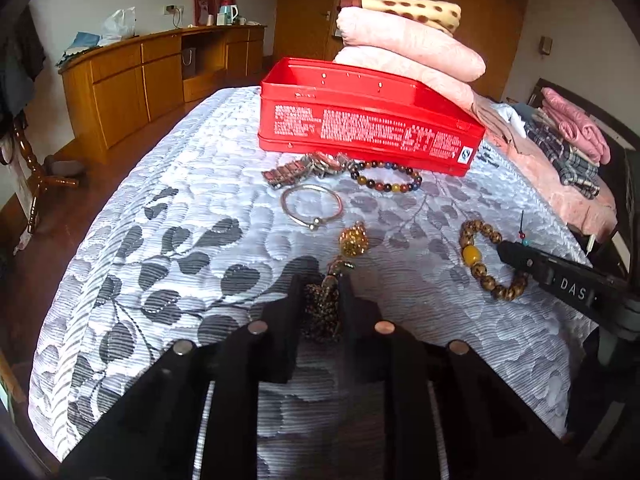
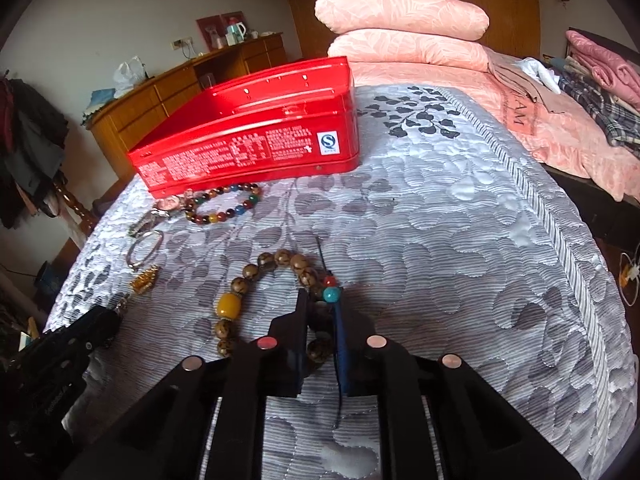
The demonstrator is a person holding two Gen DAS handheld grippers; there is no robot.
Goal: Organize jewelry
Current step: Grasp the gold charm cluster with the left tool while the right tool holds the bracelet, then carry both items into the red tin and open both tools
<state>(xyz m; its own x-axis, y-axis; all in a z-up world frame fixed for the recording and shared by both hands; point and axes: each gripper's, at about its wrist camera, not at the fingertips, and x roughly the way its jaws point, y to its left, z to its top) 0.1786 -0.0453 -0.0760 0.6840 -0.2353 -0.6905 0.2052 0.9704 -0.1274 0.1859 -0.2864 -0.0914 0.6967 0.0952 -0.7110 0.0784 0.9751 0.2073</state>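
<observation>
Jewelry lies scattered on my grey leaf-quilted bedspread [image 1: 192, 216], in front of an open red tin [image 1: 368, 128] printed with small white text I cannot read. My left gripper [image 1: 322, 284] has its fingers drawn close around a dark beaded tassel [image 1: 324, 312], whose upper end links to a gold glittery ball charm [image 1: 353, 242]; the tassel's lower part is hidden between and behind the fingers. My right gripper [image 2: 322, 304] pinches a brown patterned bead bracelet [image 2: 276, 264] beside its turquoise bead [image 2: 332, 293]; the beads inside the jaws are partly covered, and a thin dark cord trails down along one finger. That bracelet carries one smooth amber-yellow barrel bead [image 2: 228, 305]. Just in front of the tin rests a glossy multicoloured round-bead bracelet [image 1: 387, 179], touching a link-band wristwatch [image 1: 308, 168] whose face is hard to make out. A thin silver bangle [image 1: 311, 205] with a small ball clasp lies near them. Behind the tin, pink embossed folded quilts [image 1: 408, 44] are stacked, cut off by the tin's far wall.
</observation>
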